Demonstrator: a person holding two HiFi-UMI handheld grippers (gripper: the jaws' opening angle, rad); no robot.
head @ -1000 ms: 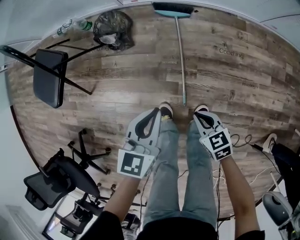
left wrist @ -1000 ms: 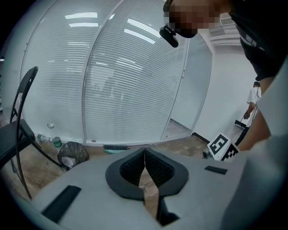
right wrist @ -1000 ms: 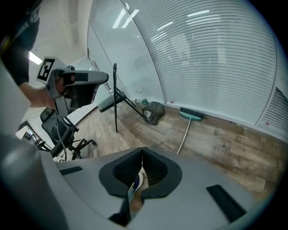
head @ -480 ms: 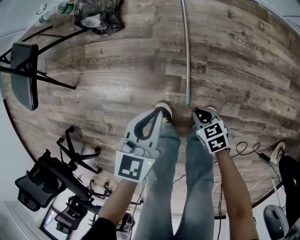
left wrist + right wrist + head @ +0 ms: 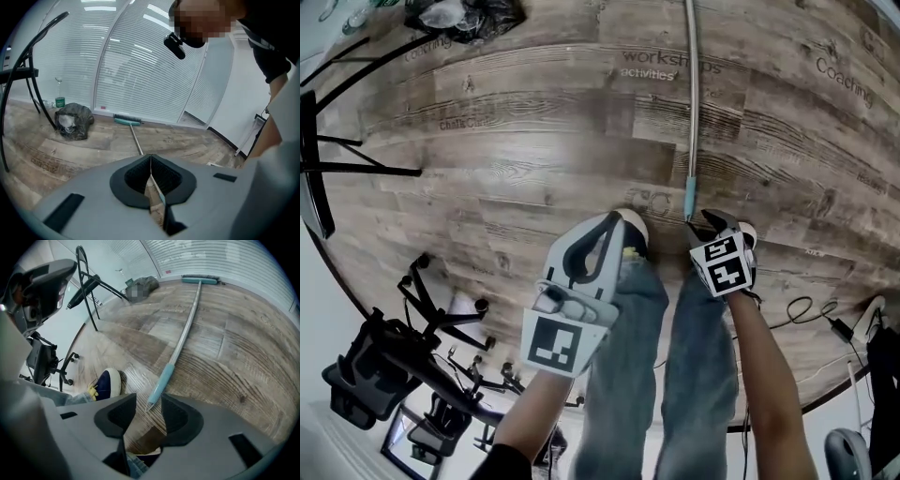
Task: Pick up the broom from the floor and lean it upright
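The broom (image 5: pixel 692 103) lies flat on the wood floor, its grey handle ending in a teal grip (image 5: pixel 690 197) near my feet. Its teal head (image 5: pixel 126 121) rests by the blinds at the far wall. My right gripper (image 5: pixel 703 223) hovers just short of the grip's tip. Its jaws have just been opening and stand apart, and in the right gripper view (image 5: pixel 148 411) the teal tip (image 5: pixel 161 380) lies just beyond the gap, untouched. My left gripper (image 5: pixel 600 239) hangs over my left leg, shut with nothing in it (image 5: pixel 151 173).
A black bag (image 5: pixel 459 14) lies at the far left beside a green-capped bottle (image 5: pixel 60 101). A black folding chair frame (image 5: pixel 337 169) stands left, with office chairs (image 5: pixel 384 366) behind me on the left. Cables (image 5: pixel 806 309) trail at the right. My shoe (image 5: pixel 108 383) is beside the broom's tip.
Both grippers have sunk toward the floor and my head has bent lower. The broom's teal tip now sits right at the right gripper, whose jaws have parted.
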